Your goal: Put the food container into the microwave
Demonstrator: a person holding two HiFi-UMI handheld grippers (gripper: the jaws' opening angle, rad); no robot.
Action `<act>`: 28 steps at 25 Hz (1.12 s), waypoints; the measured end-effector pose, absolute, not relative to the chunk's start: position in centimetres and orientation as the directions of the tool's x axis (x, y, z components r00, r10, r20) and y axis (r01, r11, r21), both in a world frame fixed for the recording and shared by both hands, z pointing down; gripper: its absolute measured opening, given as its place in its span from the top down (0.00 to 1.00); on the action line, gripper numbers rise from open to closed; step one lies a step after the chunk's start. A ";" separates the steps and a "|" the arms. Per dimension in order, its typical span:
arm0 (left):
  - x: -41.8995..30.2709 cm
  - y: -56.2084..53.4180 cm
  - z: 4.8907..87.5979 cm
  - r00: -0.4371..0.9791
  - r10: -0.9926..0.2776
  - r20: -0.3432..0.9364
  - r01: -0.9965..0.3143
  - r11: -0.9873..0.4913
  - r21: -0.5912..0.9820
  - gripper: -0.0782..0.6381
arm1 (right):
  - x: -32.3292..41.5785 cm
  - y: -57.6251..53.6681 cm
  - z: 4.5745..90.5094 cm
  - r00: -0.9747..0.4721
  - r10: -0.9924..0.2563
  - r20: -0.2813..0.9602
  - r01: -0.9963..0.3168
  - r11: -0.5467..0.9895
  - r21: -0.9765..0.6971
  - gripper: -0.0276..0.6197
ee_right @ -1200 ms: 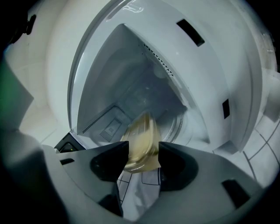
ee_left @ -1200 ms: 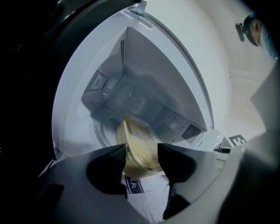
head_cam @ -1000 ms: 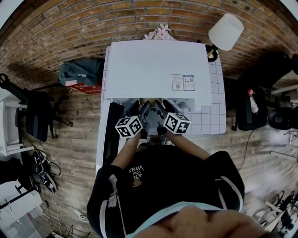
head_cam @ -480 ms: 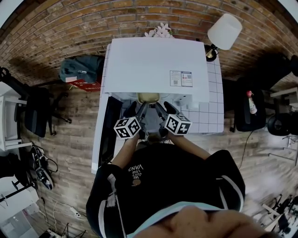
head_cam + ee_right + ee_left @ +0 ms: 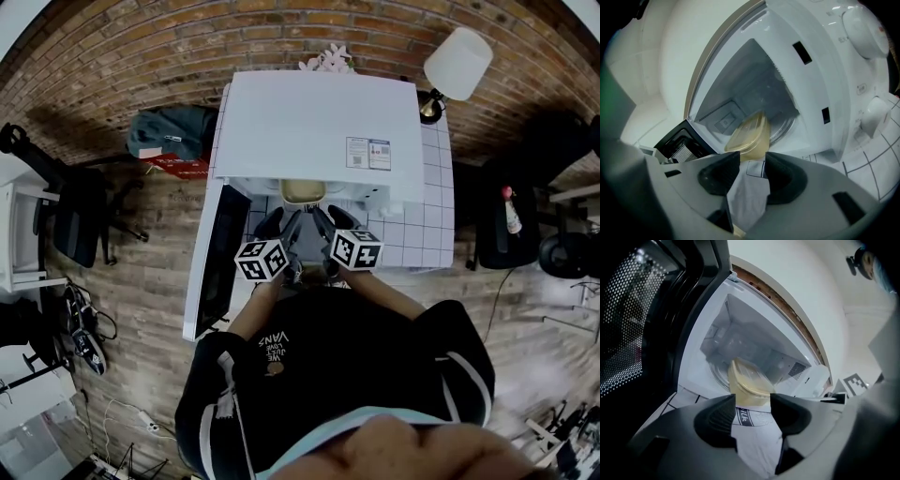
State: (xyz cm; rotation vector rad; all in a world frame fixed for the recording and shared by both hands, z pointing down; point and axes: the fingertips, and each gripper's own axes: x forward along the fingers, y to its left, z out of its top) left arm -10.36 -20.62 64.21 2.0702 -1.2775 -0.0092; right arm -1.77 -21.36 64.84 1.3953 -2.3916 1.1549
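Left gripper view: food container (image 5: 747, 383) is seated in the microwave (image 5: 740, 329). Left gripper (image 5: 753, 402) and right gripper (image 5: 753, 159), jaws just narrowed yet apart, empty, are best drawn clear.

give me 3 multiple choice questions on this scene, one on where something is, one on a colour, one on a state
1. Where is the food container relative to the microwave?
A) on top of it
B) at its open front
C) behind it

2. What colour is the microwave's casing?
A) white
B) red
C) black

3. How is its door?
A) shut
B) swung open
C) taken off

Answers:
1 B: both gripper views show the container at the mouth of the cavity.
2 A: the top panel is white in the head view.
3 B: the door stands out to the left and the cavity is exposed.
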 end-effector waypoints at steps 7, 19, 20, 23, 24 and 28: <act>-10.4 -20.7 64.2 0.535 -0.768 0.351 -0.787 -0.302 0.538 0.77 | -2.6 -21.8 64.8 -0.552 -0.680 0.483 -0.807 0.290 -0.515 0.89; -10.6 -22.6 64.0 0.561 -0.756 0.337 -0.772 -0.330 0.544 0.85 | -3.1 -23.4 64.6 -0.526 -0.699 0.484 -0.821 0.269 -0.504 0.93; -10.5 -22.8 64.1 0.563 -0.755 0.336 -0.770 -0.331 0.546 0.85 | -3.1 -23.6 64.7 -0.524 -0.700 0.485 -0.822 0.267 -0.503 0.93; -10.6 -23.3 64.1 0.569 -0.751 0.334 -0.765 -0.334 0.551 0.85 | -3.2 -24.1 64.7 -0.517 -0.705 0.486 -0.826 0.260 -0.500 0.93; -10.6 -23.5 64.1 0.570 -0.751 0.334 -0.763 -0.334 0.553 0.85 | -3.2 -24.3 64.7 -0.513 -0.707 0.487 -0.828 0.258 -0.499 0.93; -10.8 -24.3 64.2 0.572 -0.749 0.333 -0.762 -0.336 0.554 0.85 | -3.4 -25.0 64.7 -0.508 -0.712 0.485 -0.829 0.251 -0.500 0.93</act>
